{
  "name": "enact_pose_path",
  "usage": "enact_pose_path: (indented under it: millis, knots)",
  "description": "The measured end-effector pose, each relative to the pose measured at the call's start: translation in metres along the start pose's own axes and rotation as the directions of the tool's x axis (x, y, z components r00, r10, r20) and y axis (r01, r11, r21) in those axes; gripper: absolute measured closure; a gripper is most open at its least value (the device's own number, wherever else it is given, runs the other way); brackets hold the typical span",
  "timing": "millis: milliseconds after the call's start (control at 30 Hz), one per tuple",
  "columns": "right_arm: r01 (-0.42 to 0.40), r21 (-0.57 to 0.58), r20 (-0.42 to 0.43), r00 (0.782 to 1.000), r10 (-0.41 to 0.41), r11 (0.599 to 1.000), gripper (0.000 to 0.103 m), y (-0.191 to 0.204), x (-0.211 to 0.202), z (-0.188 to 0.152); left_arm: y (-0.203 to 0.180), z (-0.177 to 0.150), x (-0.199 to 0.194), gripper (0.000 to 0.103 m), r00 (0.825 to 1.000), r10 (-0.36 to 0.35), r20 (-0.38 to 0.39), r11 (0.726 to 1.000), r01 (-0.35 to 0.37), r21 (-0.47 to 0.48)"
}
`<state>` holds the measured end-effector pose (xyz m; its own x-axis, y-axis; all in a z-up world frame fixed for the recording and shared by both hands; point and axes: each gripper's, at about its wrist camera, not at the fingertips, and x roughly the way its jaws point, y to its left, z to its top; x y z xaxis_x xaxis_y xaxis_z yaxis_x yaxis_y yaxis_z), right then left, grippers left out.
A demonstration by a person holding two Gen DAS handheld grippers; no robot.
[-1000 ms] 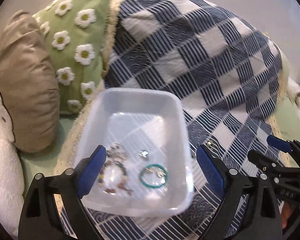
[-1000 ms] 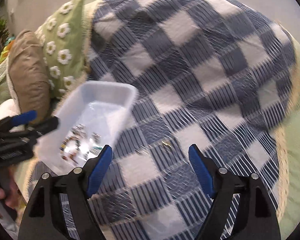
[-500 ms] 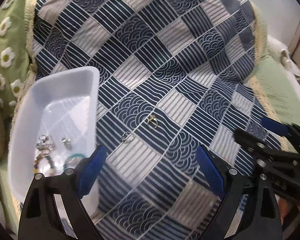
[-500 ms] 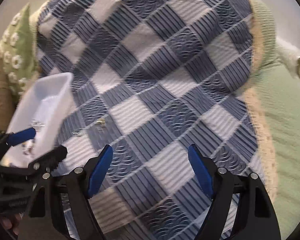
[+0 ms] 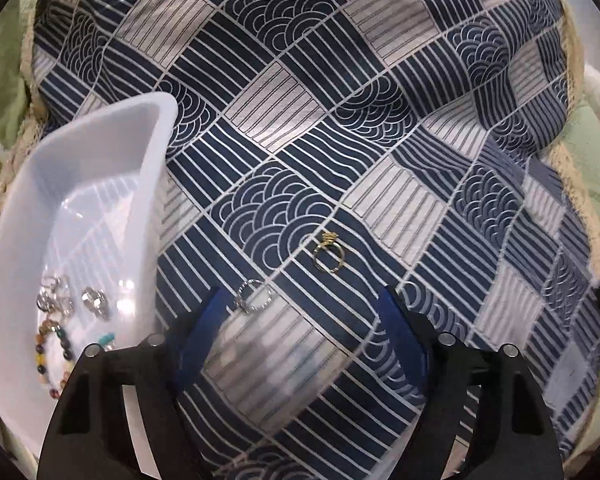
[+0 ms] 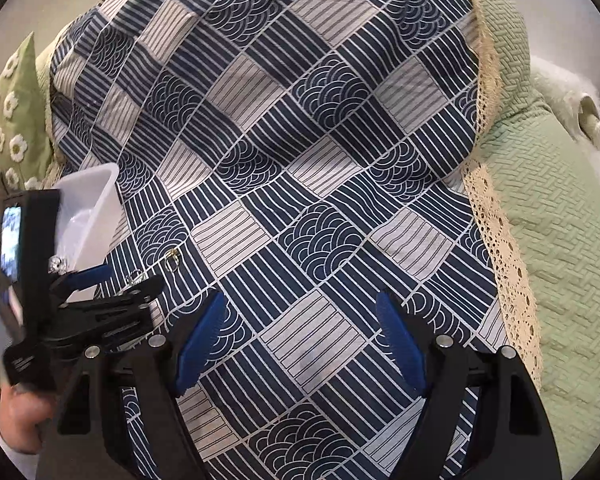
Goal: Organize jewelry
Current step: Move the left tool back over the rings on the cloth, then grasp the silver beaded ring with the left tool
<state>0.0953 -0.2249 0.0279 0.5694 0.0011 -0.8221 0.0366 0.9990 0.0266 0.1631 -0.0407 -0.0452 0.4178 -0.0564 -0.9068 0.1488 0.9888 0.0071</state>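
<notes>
Two rings lie loose on the patchwork cloth (image 5: 284, 92) ahead of you, outside the tray. The gold ring (image 5: 329, 255) is a thin band with a small knotted ornament at its top, lying flat on a dark striped patch. The silver ring (image 5: 254, 295) is a twisted or beaded band with a little clasp-like bit at its lower left; it lies near the gold one, closer to the tray, right at the tip of the left finger of your left tool (image 5: 306, 304).

That left tool's jaws have just been closing in, yet they stand apart with only cloth between them; the silver ring sits at the edge of the gap, and you grip nothing. Your right tool (image 6: 302, 304) stands wide over bare cloth, well to the right of both rings, holding nothing.

The white plastic tray (image 5: 156, 120) rests on the cloth at the left, just beside the silver ring. In its near end you have a cluster of silvery pieces (image 5: 56, 292), a further silvery piece (image 5: 94, 300) that may be a pair of rings, a bracelet of multicoloured beads (image 5: 52, 352), and a scrap of turquoise beading (image 5: 107, 338) mostly hidden behind your left tool.

Your hand (image 6: 20, 420) shows at the lower left of the right wrist view, holding the left tool's handle. A green flowered cushion (image 6: 14, 120) sits beyond the tray, and a pale green quilt (image 6: 560, 220) lies beyond the cloth's lace edge.
</notes>
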Motion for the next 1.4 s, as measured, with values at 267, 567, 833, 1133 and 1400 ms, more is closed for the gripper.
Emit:
enact_pose_path:
  millis: [267, 567, 833, 1133, 1400]
  knots:
    - [-0.002, -0.01, -0.004, 1.0, 0.002, 1.0, 0.027, 0.004, 0.0, -0.001, -0.009, 0.003, 0.005, 0.045, 0.996, 0.092, 0.008, 0.993, -0.093, 0.073]
    - [-0.005, -0.019, -0.011, 1.0, 0.005, 1.0, 0.026, 0.008, 0.001, -0.002, -0.011, 0.0, 0.008, 0.062, 0.998, 0.048, -0.036, 0.997, -0.045, 0.068]
    - [-0.009, -0.031, -0.014, 1.0, 0.009, 0.999, 0.026, 0.012, 0.001, -0.004, -0.008, -0.002, 0.016, 0.063, 0.993, 0.105, -0.05, 0.993, -0.103, 0.052]
    - [-0.011, -0.045, -0.02, 1.0, 0.01, 0.999, 0.026, 0.017, 0.003, -0.007, -0.005, 0.0, 0.026, 0.064, 0.995, 0.077, -0.061, 0.997, -0.076, 0.02]
    - [-0.005, -0.052, -0.025, 1.0, 0.004, 0.999, 0.026, 0.02, 0.004, -0.009, 0.004, 0.002, 0.027, 0.091, 0.996, 0.023, -0.081, 0.999, -0.026, -0.032]
